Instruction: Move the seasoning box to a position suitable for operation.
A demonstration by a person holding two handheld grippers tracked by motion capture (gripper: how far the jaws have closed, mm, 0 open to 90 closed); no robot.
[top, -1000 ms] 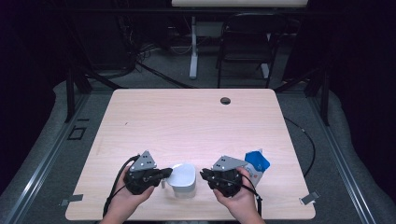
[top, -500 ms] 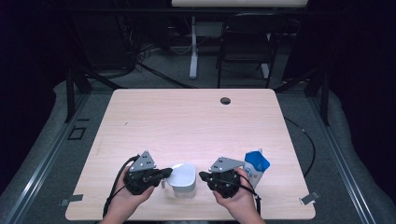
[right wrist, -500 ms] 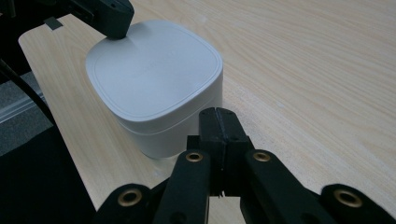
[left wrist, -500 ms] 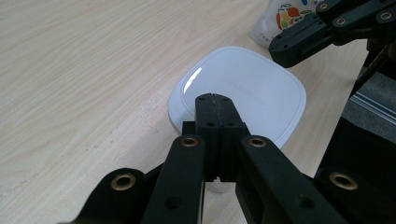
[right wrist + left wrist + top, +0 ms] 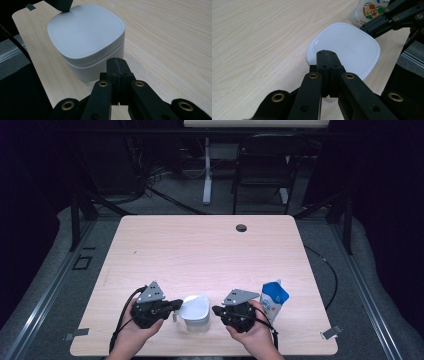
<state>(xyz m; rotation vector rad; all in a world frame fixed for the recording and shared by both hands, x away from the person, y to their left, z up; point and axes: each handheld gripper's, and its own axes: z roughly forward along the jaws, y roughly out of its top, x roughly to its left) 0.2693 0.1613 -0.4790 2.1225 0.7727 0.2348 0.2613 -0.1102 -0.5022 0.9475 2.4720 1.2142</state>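
A white, rounded-square container (image 5: 195, 312) with its lid on stands near the table's front edge between my two grippers. My left gripper (image 5: 176, 305) comes in from its left, jaws shut together with nothing between them. In the left gripper view its tips (image 5: 327, 52) lie over the near edge of the lid (image 5: 348, 48). My right gripper (image 5: 216, 310) is at the container's right side, also shut and holding nothing. In the right gripper view its tips (image 5: 116, 60) sit just short of the container's wall (image 5: 100, 65), and the left gripper's tip (image 5: 62, 6) rests on the lid's far edge.
A blue and white pouch (image 5: 274, 299) stands just right of my right hand; its printed front (image 5: 368, 10) is behind the container in the left gripper view. A round cable hole (image 5: 241, 227) lies near the table's far edge. The front table edge (image 5: 200, 353) is close below the hands.
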